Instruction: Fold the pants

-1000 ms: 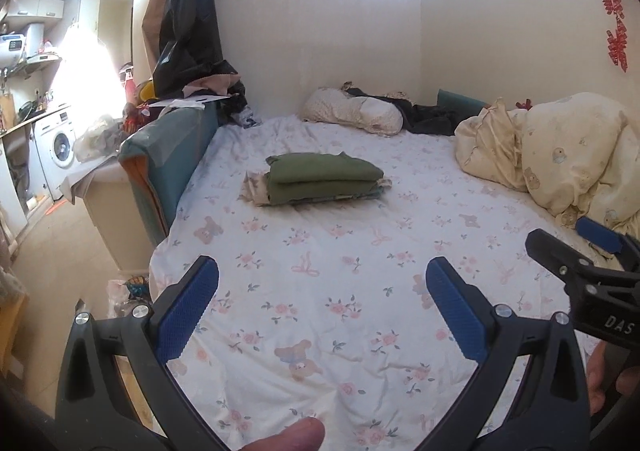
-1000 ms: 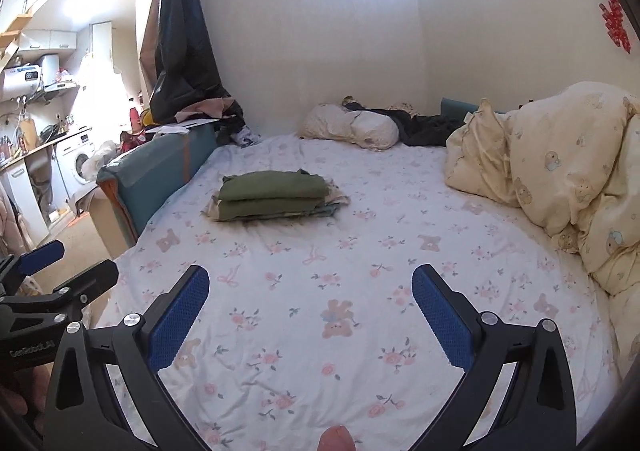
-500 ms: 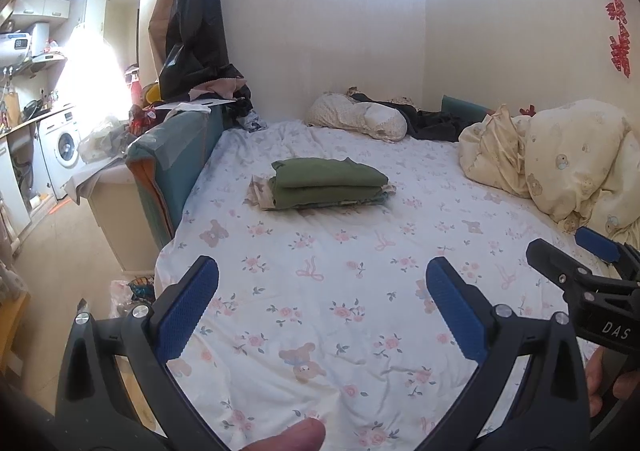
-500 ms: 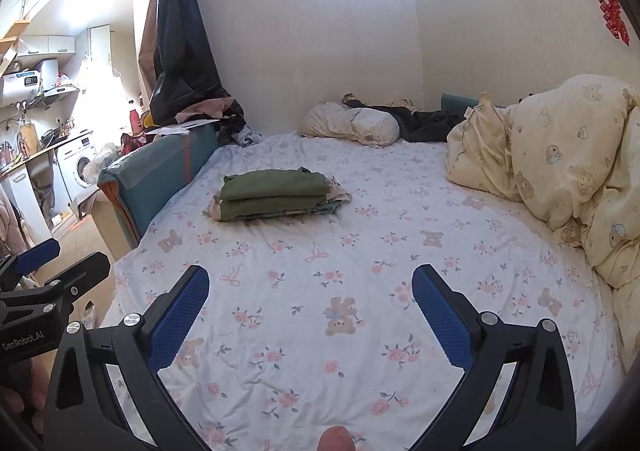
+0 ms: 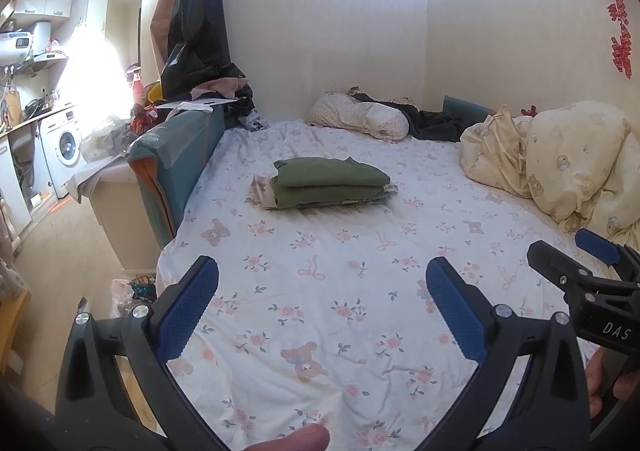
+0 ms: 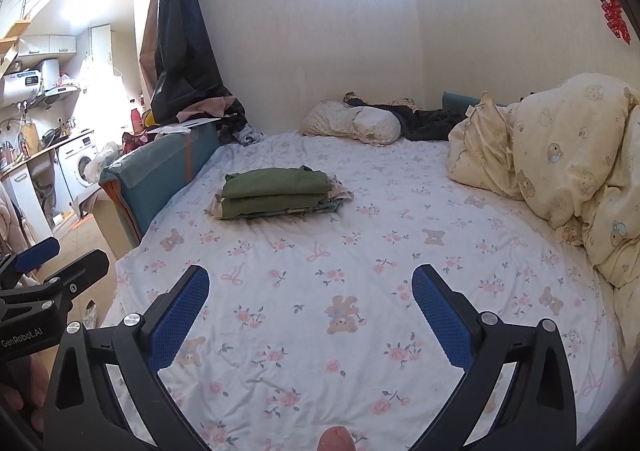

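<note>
green pants point(image 5: 330, 181) point(image 6: 276, 191) are seen folded into a flat stack, laid on top of a paler folded cloth point(image 5: 262, 193), on the left-centre of the bed point(image 5: 360, 291) point(image 6: 400, 251). the stack is set well apart from both hand-held grippers. left hand-held gripper point(image 5: 322, 275) is held wide, blue pads spread, nothing between them, above the near end of the flowered sheet. right hand-held gripper point(image 6: 310, 279) point(image 5: 576, 255) is likewise spread wide and empty, just beside the left one. a cream duvet point(image 5: 560, 167) point(image 6: 560, 163) is bunched along the right side of the bed. a pillow point(image 5: 360, 121) point(image 6: 352, 125) is noted at the head, against the wall. a washing machine point(image 5: 64, 147) is seen far left.
</note>
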The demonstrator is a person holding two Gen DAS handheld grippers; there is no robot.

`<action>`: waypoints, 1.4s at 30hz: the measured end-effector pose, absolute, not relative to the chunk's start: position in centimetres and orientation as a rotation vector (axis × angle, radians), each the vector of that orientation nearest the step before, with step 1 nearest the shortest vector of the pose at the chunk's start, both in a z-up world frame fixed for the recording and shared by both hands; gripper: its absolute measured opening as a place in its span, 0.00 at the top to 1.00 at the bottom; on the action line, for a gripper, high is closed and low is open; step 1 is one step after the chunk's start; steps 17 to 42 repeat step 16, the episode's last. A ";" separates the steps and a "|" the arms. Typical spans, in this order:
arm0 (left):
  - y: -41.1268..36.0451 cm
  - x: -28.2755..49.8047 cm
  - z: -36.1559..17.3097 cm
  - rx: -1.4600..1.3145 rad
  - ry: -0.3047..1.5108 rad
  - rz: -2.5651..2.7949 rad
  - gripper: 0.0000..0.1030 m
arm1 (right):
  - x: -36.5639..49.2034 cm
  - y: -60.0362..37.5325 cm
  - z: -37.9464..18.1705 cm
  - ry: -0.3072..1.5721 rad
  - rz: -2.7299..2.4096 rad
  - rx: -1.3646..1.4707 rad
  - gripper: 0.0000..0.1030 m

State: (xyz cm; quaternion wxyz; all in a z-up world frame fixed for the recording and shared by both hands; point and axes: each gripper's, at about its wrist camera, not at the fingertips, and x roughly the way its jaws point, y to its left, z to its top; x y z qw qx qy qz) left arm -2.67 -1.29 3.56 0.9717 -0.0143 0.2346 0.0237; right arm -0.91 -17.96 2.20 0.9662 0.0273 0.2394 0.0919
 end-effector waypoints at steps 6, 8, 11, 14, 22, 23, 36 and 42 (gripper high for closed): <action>-1.2 -2.6 3.6 -0.031 0.474 0.050 0.01 | -0.8 -17.9 2.1 0.486 0.186 0.059 0.00; -1.2 -2.7 3.5 -0.035 0.473 0.048 0.01 | -0.8 -17.9 2.1 0.486 0.185 0.057 0.00; -1.1 -2.7 3.5 -0.035 0.473 0.050 0.01 | -0.9 -17.9 1.9 0.487 0.184 0.057 0.00; -1.2 -2.8 3.5 -0.034 0.471 0.048 0.01 | -0.9 -17.8 2.0 0.485 0.182 0.056 0.00; -1.2 -2.9 3.4 -0.034 0.465 0.047 0.01 | -0.9 -17.8 2.0 0.487 0.183 0.057 0.00; -1.2 -2.9 3.4 -0.034 0.465 0.047 0.01 | -0.9 -17.8 2.0 0.487 0.183 0.057 0.00; -1.2 -2.9 3.4 -0.034 0.465 0.047 0.01 | -0.9 -17.8 2.0 0.487 0.183 0.057 0.00; -1.2 -2.9 3.4 -0.034 0.465 0.047 0.01 | -0.9 -17.8 2.0 0.487 0.183 0.057 0.00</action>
